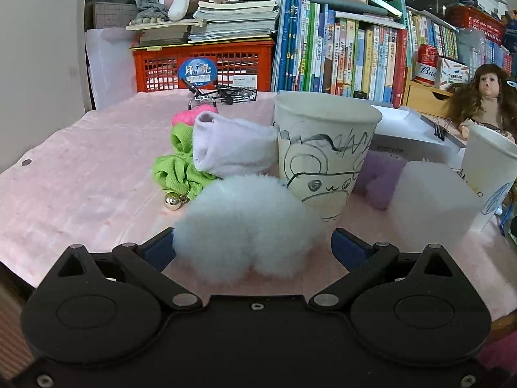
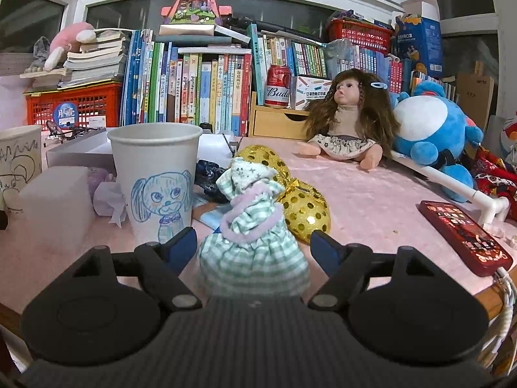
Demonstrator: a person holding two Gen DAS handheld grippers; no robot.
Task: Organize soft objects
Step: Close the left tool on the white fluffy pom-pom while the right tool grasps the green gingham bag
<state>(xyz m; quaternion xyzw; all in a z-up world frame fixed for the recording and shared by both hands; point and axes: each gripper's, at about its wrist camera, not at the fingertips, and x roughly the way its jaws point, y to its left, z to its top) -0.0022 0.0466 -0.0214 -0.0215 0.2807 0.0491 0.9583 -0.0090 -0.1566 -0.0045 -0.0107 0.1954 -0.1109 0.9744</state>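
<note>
The left gripper is standing with jaws spread, a white fluff ball lying loose between them, bare pink cloth leftward. The right gripper is gaping around an upright checked pouch, neck upward, paper cup close left.

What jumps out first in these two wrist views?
In the left wrist view, a white fluffy ball sits between the open left gripper fingers, right in front of a scribbled paper cup. In the right wrist view, a green checked pouch stands between the right gripper fingers, untouched by them, beside a cup with a blue dog drawing.
</note>
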